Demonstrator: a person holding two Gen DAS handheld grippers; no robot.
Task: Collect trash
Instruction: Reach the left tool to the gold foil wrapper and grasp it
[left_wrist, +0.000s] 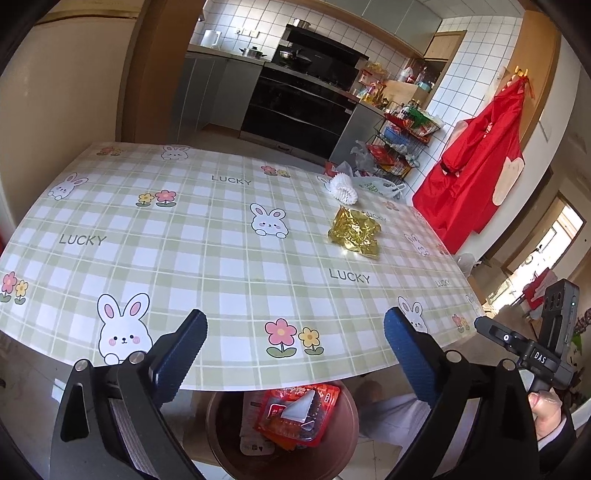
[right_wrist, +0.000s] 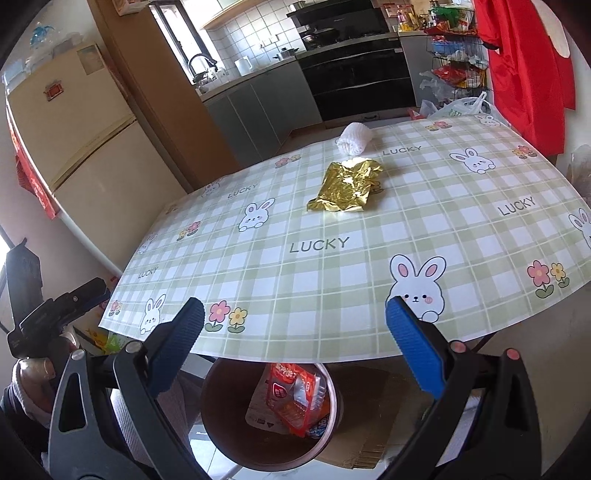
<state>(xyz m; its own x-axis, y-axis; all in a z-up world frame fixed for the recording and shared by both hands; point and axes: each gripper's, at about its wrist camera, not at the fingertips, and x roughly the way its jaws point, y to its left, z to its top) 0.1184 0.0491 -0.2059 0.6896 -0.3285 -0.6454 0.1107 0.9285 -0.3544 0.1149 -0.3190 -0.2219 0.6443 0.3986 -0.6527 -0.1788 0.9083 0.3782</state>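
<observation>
A brown round bin (left_wrist: 343, 424) (right_wrist: 221, 417) stands on the floor under the table's near edge, with a red snack wrapper (left_wrist: 295, 410) (right_wrist: 291, 398) and other packets inside. On the table lie a crumpled gold foil wrapper (left_wrist: 356, 230) (right_wrist: 347, 186) and, farther back, a white foam fruit net (left_wrist: 343, 188) (right_wrist: 354, 138). My left gripper (left_wrist: 295, 339) is open above the bin with nothing between its fingers. My right gripper (right_wrist: 295, 325) is also open and empty over the bin. The right gripper's body (left_wrist: 528, 343) shows at the right of the left wrist view.
The table (left_wrist: 207, 236) (right_wrist: 369, 295) carries a green checked cloth with rabbits. Flattened cardboard (right_wrist: 365, 443) lies on the floor beside the bin. A wire rack of packets (left_wrist: 402, 147) and plastic bags stand past the far edge. A red garment (left_wrist: 476, 162) hangs at right; a fridge (right_wrist: 74, 147) at left.
</observation>
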